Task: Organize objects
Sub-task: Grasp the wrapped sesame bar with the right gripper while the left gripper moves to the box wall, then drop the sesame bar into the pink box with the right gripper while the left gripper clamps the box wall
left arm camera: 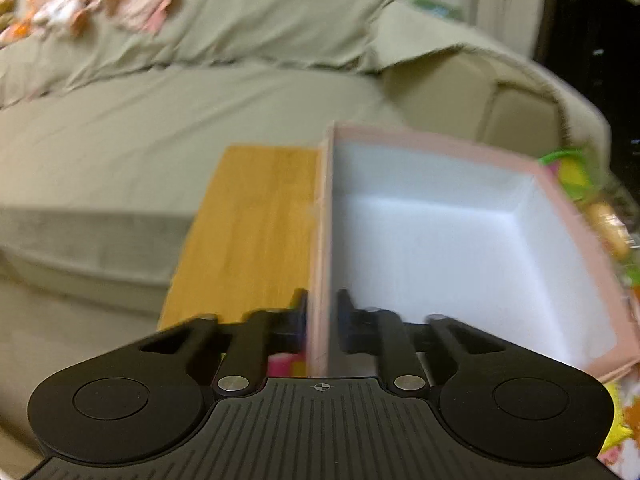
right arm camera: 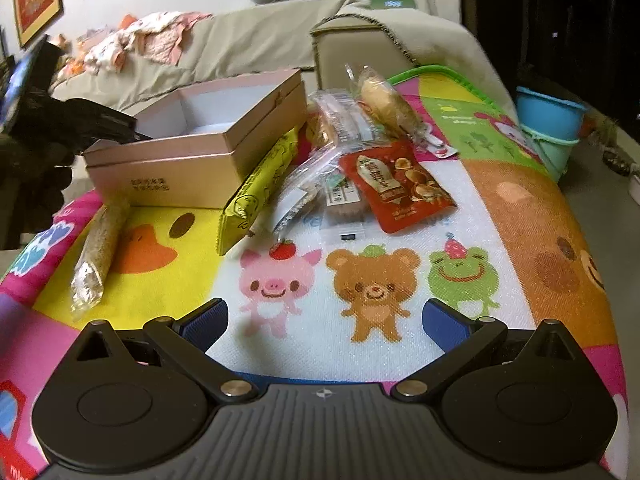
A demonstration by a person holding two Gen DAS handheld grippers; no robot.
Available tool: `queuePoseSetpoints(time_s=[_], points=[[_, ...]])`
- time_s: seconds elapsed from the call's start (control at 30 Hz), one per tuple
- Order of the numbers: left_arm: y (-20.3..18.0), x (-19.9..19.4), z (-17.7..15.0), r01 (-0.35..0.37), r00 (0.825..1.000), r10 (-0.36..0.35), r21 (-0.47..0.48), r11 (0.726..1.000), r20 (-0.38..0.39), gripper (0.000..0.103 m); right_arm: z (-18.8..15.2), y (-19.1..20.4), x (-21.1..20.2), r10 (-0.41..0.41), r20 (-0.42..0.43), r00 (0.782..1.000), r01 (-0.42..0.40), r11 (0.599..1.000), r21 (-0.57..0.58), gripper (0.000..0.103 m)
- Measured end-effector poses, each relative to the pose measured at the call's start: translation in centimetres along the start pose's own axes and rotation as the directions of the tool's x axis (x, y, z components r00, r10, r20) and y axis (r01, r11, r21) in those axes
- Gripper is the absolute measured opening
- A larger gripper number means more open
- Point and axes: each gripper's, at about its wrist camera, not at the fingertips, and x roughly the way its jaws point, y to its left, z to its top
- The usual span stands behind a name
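A pink box (left arm camera: 440, 232) with a white inside stands open on a cartoon play mat (right arm camera: 360, 280). My left gripper (left arm camera: 322, 312) is shut on the box's left wall, one finger on each side. The box (right arm camera: 200, 148) also shows at the left of the right wrist view, with the left gripper (right arm camera: 116, 124) at its left edge. Beside it lie a yellow snack pack (right arm camera: 256, 188), a red snack pouch (right arm camera: 396, 184), clear wrapped snacks (right arm camera: 340, 128) and a long wrapped bar (right arm camera: 100, 252). My right gripper (right arm camera: 326, 324) is open and empty above the mat's near part.
A wooden board (left arm camera: 248, 232) lies left of the box. A sofa with an olive cover (left arm camera: 200, 92) stands behind. A blue and green bucket (right arm camera: 548, 128) stands on the floor at the right. Clothes (right arm camera: 152, 40) lie on the sofa back.
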Motion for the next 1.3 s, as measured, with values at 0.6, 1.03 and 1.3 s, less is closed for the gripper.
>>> queuePoseSetpoints(time_s=[0.6,1.03,1.3], points=[[0.8,-5.1,-4.1,0.062,0.996,-0.062,-0.001,0.998,0.071,0.013,3.6,15.8,4.4,0.298,-0.134,0.945,-0.327,0.865,-0.381,0.06],[0.1,-5.5,-4.3,0.023,0.998,-0.018,-0.073,0.997,0.063,0.012,7.1,10.7,-2.8,0.255,-0.112,0.96,-0.278,0.894,-0.351,0.028],[-0.4,-5.8,-4.3,0.001,0.997,0.002,-0.044,0.999,0.076,0.011,15.7,8.2,-3.3,0.293,0.078,0.953,-0.28,0.949,-0.146,0.028]])
